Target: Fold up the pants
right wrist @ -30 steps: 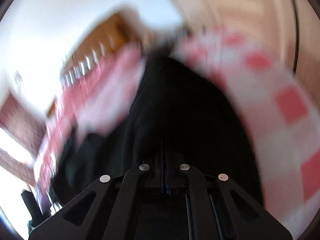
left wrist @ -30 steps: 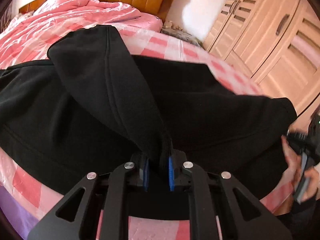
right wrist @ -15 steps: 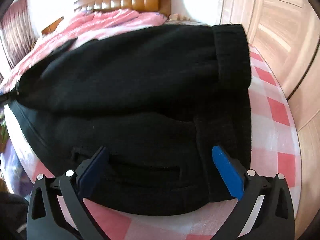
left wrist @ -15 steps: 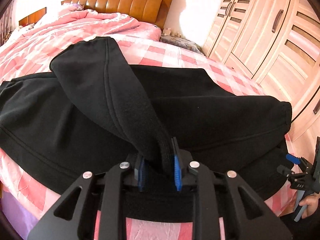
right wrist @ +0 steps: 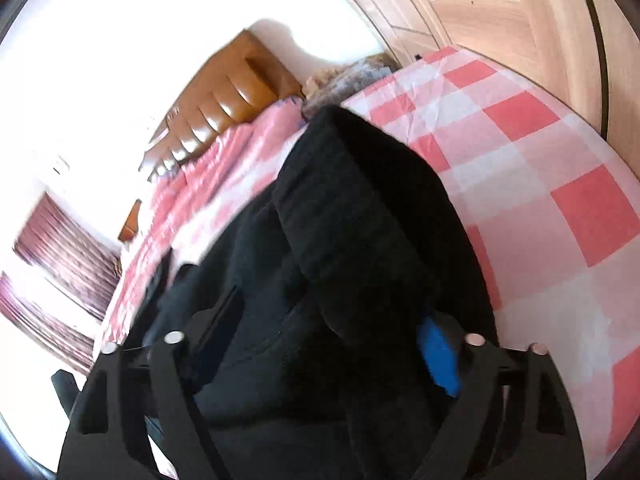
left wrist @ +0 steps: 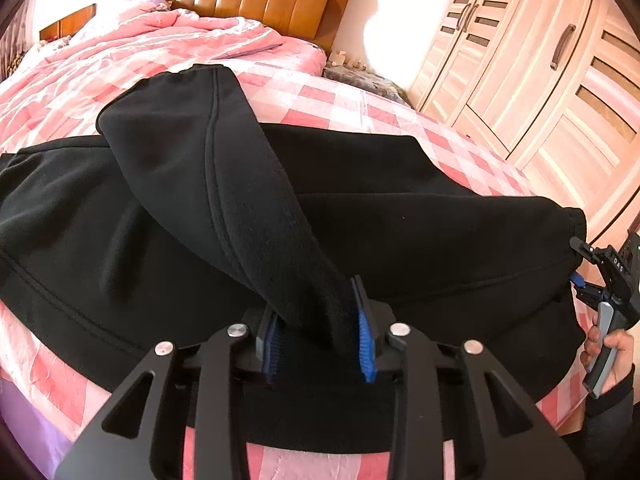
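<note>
Black pants of thick, soft, fleece-like cloth lie spread across the near edge of a bed covered with a pink and white checked sheet. The body of the pants runs from left to right over the sheet, and one leg is folded back over it, rising in a broad band with a raised seam down its middle and narrowing toward the left gripper. The end of that leg sits between the blue pads of the left gripper, whose jaws are opening; a small gap shows beside the left pad, while the cloth lies against the right one. At the far right of the pants, by the gathered waistband, the right gripper is held in a person's hand. Its jaws stand partly apart and are closing, with a thick fold of the black cloth between them; the view is blurred, and whether the pads press the cloth cannot be told. A wooden headboard and a rumpled pink quilt lie beyond, with a pale wardrobe to the right.
</note>
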Action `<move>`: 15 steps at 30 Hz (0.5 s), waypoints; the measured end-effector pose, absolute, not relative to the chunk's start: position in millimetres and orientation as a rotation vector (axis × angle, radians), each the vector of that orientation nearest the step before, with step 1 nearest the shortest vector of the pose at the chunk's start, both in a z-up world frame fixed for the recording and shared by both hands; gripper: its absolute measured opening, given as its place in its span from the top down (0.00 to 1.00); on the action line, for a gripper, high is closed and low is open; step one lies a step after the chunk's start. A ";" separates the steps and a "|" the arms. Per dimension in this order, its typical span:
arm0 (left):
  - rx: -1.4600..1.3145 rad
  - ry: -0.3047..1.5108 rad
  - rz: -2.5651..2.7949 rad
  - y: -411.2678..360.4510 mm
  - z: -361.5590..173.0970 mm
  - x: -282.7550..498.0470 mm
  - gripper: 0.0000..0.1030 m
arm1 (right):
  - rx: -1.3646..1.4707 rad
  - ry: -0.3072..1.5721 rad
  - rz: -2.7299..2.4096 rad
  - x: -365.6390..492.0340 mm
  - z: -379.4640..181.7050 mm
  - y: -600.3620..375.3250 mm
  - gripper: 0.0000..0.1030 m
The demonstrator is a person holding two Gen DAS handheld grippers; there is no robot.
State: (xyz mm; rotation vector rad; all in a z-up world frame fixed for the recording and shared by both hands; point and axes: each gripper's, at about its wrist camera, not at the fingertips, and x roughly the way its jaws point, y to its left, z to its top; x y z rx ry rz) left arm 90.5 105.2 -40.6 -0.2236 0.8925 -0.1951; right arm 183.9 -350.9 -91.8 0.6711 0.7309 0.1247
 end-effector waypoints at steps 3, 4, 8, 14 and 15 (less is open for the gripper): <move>-0.225 0.881 -0.203 103.8 -39.4 92.3 0.80 | 0.664 0.699 0.124 155.3 -96.5 -363.6 0.66; -0.219 0.873 -0.208 102.3 -38.2 92.1 0.83 | 0.628 0.692 0.116 151.8 -93.0 -359.0 0.69; -0.221 0.806 -0.206 103.0 -22.5 85.9 0.86 | 0.532 0.623 0.110 112.2 -55.5 -336.9 0.73; -0.222 0.728 -0.216 117.7 14.8 68.2 0.86 | 0.492 0.551 0.129 48.9 -11.9 -335.9 0.76; -0.208 0.730 -0.222 117.9 16.2 62.6 0.86 | 0.482 0.568 0.124 41.8 -15.2 -336.4 0.76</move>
